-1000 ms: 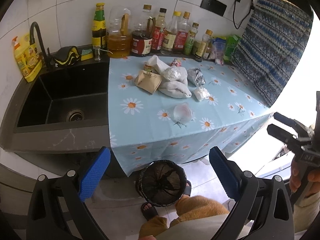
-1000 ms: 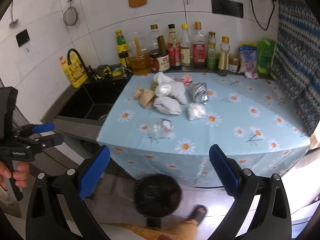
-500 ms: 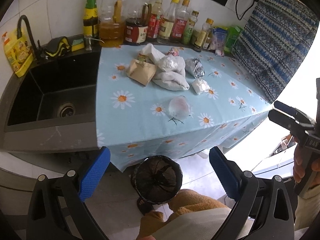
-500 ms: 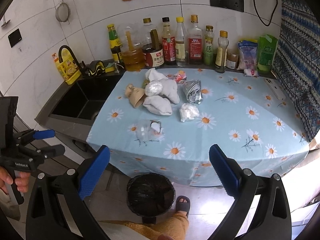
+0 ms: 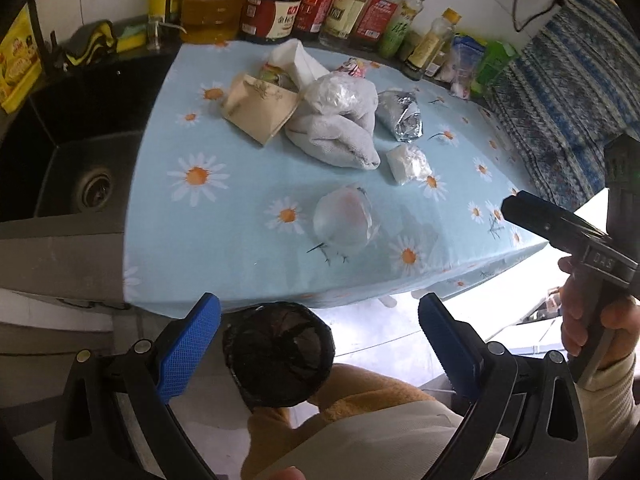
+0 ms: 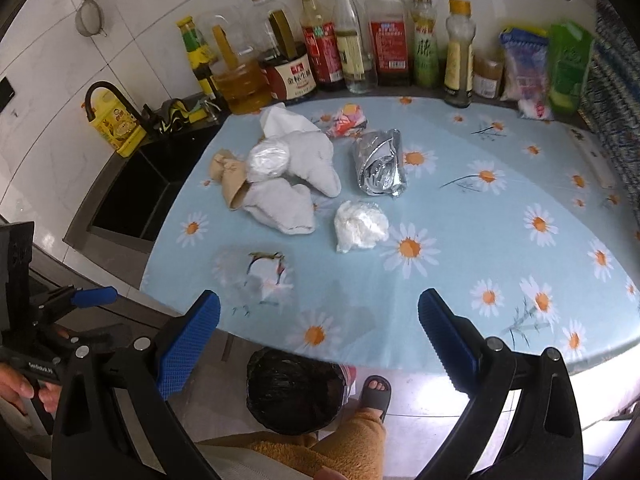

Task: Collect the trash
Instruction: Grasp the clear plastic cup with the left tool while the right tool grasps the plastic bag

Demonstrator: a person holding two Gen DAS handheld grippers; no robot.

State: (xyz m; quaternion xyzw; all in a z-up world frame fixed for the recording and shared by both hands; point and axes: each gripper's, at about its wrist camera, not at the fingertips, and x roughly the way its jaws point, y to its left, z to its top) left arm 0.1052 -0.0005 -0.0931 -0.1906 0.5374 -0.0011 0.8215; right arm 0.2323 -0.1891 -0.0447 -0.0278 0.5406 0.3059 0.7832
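Observation:
Trash lies on the daisy-print tablecloth (image 5: 240,208): a clear crumpled plastic bag (image 5: 345,222) nearest the front edge, a white wad (image 5: 408,162), a foil packet (image 5: 400,116), a brown paper bag (image 5: 260,106), a clear bag on a grey cloth (image 5: 336,136). In the right wrist view the clear bag (image 6: 260,276), white wad (image 6: 360,224) and foil packet (image 6: 380,164) show too. A black-lined bin (image 5: 278,354) stands on the floor below the table edge. My left gripper (image 5: 318,344) and right gripper (image 6: 318,344) are both open and empty, before the table's front edge.
A row of sauce and oil bottles (image 6: 352,52) lines the back wall. A black sink (image 5: 76,148) with a faucet (image 6: 106,98) is left of the table. A patterned curtain (image 5: 560,100) hangs on the right. The person's leg and sandal (image 6: 374,390) are beside the bin.
Both grippers have moved forward and closer to the table; the trash looms larger. Jaws stayed open and nothing on the table has moved.

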